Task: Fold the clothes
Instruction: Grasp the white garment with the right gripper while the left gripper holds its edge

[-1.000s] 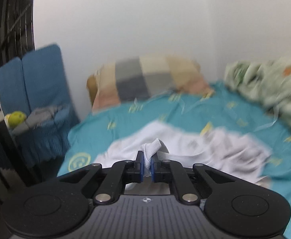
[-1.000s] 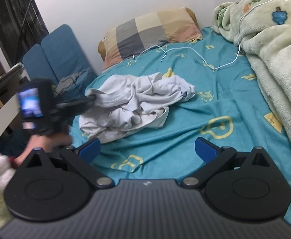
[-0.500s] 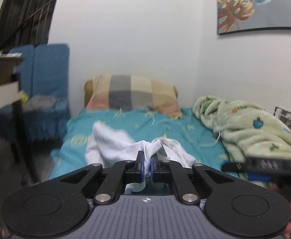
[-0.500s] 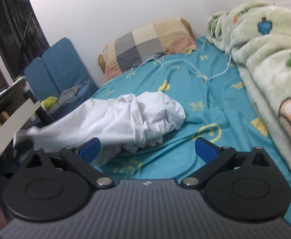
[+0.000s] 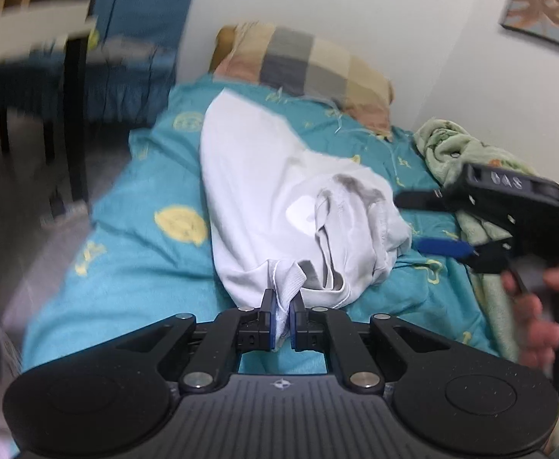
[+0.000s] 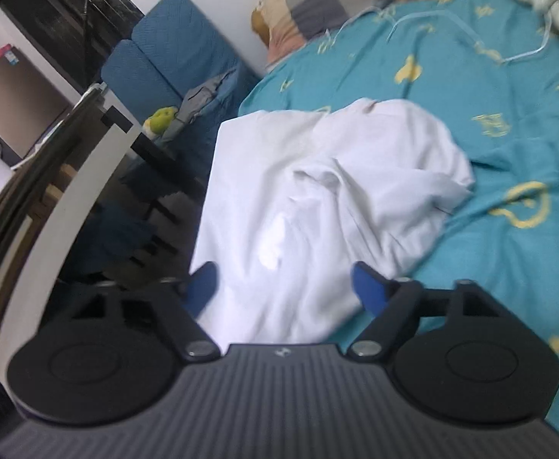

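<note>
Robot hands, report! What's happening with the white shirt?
Left gripper shut on white shirt hem. Right gripper open over it. Shirt crumpled on bed.

A: What is different on the bed (image 6: 509, 88) now?
B: The white garment (image 6: 317, 199), a crumpled heap a second ago, has been drawn out into a long sheet reaching off the bed's left edge; its far end now lies flatter toward the pillow end.

A: And the right gripper (image 6: 283, 287)?
B: It has come in over the garment; its blue fingers (image 6: 367, 287), earlier over bare sheet near the bed's front edge, now straddle the white cloth; in the left wrist view it has moved from the frame's right edge to just beside the bunched collar part.
</note>
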Tool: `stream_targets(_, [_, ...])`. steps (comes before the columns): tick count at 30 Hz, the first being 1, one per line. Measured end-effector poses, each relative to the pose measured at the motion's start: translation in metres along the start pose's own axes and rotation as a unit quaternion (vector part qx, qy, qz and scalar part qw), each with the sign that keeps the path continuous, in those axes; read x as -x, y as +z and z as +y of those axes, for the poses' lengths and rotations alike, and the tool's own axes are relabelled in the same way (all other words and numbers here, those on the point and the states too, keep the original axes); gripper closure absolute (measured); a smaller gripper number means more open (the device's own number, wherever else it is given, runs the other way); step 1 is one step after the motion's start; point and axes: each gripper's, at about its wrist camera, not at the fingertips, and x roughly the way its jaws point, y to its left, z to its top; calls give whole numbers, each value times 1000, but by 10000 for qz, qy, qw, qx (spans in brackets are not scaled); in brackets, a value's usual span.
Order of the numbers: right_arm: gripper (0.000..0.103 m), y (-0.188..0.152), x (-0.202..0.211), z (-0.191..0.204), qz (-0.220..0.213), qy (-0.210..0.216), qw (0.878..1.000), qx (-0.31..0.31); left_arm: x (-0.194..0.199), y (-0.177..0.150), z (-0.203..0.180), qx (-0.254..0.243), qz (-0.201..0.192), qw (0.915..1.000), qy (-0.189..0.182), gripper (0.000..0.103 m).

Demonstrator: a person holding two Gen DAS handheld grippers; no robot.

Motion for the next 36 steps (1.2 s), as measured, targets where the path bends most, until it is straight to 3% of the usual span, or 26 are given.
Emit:
stream_targets(2, [27,9,-23,-1,113,34,9999,83,-7,2,2,150,106,9998,37,96])
stream_targets(9, [46,10,-81,-9,75,-311,9967,743,-27,5,5,358,291,9989,122,96])
stream_targets(13, [89,7,-94,-1,63,-757,9882,1328,-30,5,2,325,338,9989,78,96])
stream_targets(18, [92,17,-70,16,-327,-760,9882,1288,-23,7,7,453,216,9987,-30,96])
stream_targets(22, [92,22,-24,20,-794,-920,9867,1084,-8,9,10,644,-15,9976,-255,96])
stream_targets(25, [92,15,16,6,-921,-1033,9886,600,0,11,7,655,-75,9969,-421,96])
stream_targets(30, [92,-27,42,-29,-344,-1597,9866,5,0,5,-3,415,200,9980,-428,96])
stream_targets(33, [91,-59,38,-56,189,-1474,9860,-758,-7,0,-3,335,404,9982,-300,95])
stream_targets(36, [89,-73,45,-63,154,-1437,9827,-1162,-12,-2,-1,341,531,9977,-228,95])
